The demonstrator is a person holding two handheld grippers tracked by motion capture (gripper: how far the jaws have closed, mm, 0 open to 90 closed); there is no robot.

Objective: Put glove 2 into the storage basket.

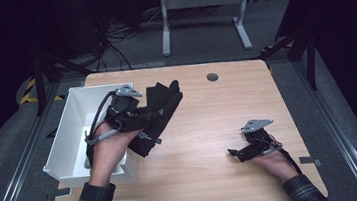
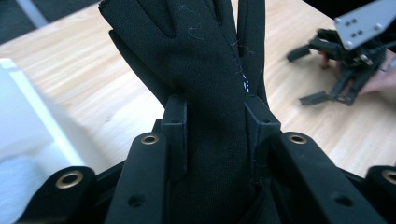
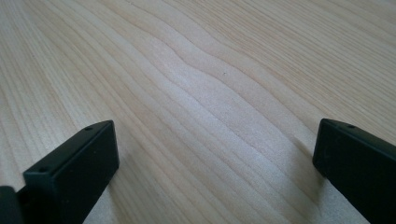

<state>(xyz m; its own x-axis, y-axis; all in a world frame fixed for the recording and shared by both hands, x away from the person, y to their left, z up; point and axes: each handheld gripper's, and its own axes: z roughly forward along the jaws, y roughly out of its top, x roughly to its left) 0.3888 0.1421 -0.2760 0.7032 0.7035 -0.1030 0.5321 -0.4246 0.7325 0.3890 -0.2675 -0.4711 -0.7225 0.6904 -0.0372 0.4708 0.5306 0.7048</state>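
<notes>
Fingers (image 2: 175,126) of the left gripper (image 2: 215,123) are clenched on a black glove (image 2: 205,70), the two pads pressing its narrow lower part from either side, as the left gripper view shows up close; the cloth bunches between them and fans out above into the glove's own fingers. In the high view the left gripper (image 1: 135,116) holds the glove (image 1: 160,113) off the table (image 1: 209,127), just beside the near right corner of the white bin (image 1: 77,134), with the cuff end hanging low toward the person's left hand (image 1: 109,150). The main risk, judged from this hold, is slippage: the pads pinch soft, thin fabric at one narrow band, so a quick swing toward the bin could let the cloth slide out, or the loose cuff could catch on the bin's wall and leave the glove draped over the rim instead of inside. The glove's long axis runs from near-left to far-right across the high view, cuff toward the person and fingertips pointing away and up toward the far side of the table; whether the palm or the back faces the camera is hard to tell on such dark cloth. Farther off, the right gripper (image 1: 246,149) rests low over bare wood at the table's right side, well apart from the glove, its jaws released and spread wide with nothing between them, as the right gripper view (image 3: 215,154) confirms.
</notes>
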